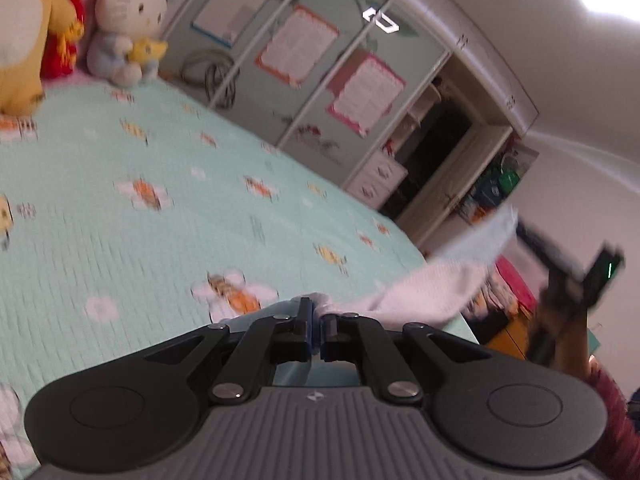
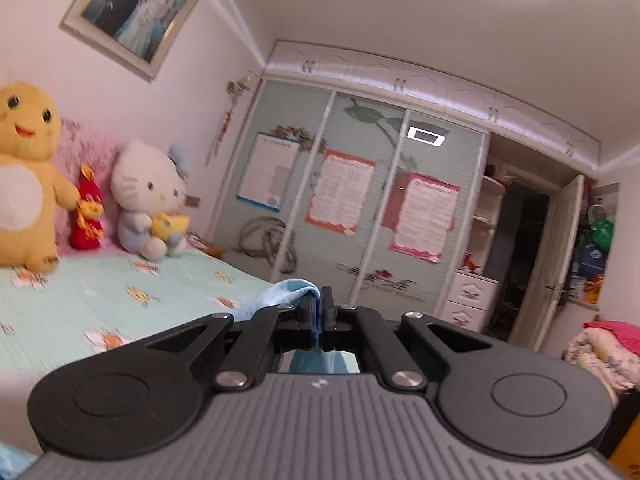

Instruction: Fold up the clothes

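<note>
A pale blue-and-white cloth [image 1: 432, 284] hangs stretched in the air between both grippers, above the near edge of the bed. My left gripper [image 1: 318, 320] is shut on one end of it, a bunch of fabric poking out past the tips. The other end runs up and right to my right gripper [image 1: 532, 240], blurred at the right edge of the left wrist view, held by a hand in a dark red sleeve. Seen from the right wrist camera, my right gripper [image 2: 320, 312] is shut on a light blue fold of the cloth [image 2: 280, 292], and more blue shows under the jaws.
A mint bedspread [image 1: 140, 208] with flower prints covers the bed. Plush toys line the headboard: a yellow one [image 2: 24, 184], a red one [image 2: 86, 216], a white cat [image 2: 148, 200]. A sliding-door wardrobe [image 2: 360, 200] stands behind, a white drawer unit [image 2: 472, 300] and floral bedding [image 2: 604, 348] at right.
</note>
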Demonstrator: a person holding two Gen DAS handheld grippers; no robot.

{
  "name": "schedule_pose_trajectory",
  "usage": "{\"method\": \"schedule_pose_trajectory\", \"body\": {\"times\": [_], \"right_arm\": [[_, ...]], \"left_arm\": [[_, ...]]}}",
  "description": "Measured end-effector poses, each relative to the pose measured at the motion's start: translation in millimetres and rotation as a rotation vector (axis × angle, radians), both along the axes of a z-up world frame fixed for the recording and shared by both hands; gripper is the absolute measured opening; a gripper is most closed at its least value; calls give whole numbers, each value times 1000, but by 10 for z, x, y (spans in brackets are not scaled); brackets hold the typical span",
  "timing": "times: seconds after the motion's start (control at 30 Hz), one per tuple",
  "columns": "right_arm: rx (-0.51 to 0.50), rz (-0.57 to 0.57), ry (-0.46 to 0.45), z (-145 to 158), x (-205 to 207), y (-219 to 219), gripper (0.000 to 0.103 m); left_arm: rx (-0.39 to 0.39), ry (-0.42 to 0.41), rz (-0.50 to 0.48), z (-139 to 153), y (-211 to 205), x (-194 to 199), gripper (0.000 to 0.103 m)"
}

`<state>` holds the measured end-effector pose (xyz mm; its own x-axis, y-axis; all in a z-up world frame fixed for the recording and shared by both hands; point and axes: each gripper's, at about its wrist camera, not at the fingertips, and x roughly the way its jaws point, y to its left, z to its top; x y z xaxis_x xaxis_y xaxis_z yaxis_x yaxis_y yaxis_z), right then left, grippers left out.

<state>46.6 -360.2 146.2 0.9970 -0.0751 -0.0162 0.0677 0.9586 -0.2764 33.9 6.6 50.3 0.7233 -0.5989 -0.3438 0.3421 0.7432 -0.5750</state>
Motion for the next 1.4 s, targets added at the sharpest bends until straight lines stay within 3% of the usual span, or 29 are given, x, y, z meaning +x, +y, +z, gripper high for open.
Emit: {"method": "schedule_pose_trajectory", "body": {"times": [0.27, 0.4, 0.53, 0.63, 0.7, 0.77, 0.83, 0.93, 1.03, 1.13, 1.27, 1.4], "right_arm": [[-6, 92, -120, 475, 90, 302, 0], [39, 67, -156, 628, -25, -32, 0], [34, -27, -99, 463, -166, -575, 0], [70, -110, 49, 71, -225, -1110, 0], [96, -158, 187, -283, -265, -1466, 1], [116, -200, 350, -700, -305, -1778, 2], [119, -239, 518, -1171, -370, -2003, 4], [125, -315, 666, -1749, -555, -2161, 9], [238, -364, 699, -2038, -718, -2286, 15], [428, -354, 660, -2140, -869, -2351, 27], [667, -324, 582, -2353, -936, -2279, 47], [939, -314, 558, -2720, -975, -2297, 50]], "left_arm": [[-84, 73, -89, -163, -123, -31, 1], [-29, 126, -217, -415, -711, -107, 1], [27, 178, -345, -667, -1299, -183, 2], [68, 218, -441, -856, -1739, -240, 6], [96, 244, -505, -982, -2033, -278, 15], [122, 271, -554, -1104, -2274, -306, 31], [139, 306, -541, -1211, -2282, -290, 31], [155, 352, -515, -1349, -2274, -259, 35], [112, 360, -445, -1326, -2121, -185, 39], [81, 359, -376, -1285, -2030, -66, 43], [96, 350, -300, -1332, -1941, 83, 47], [103, 355, -212, -1410, -1847, 266, 52]]}}
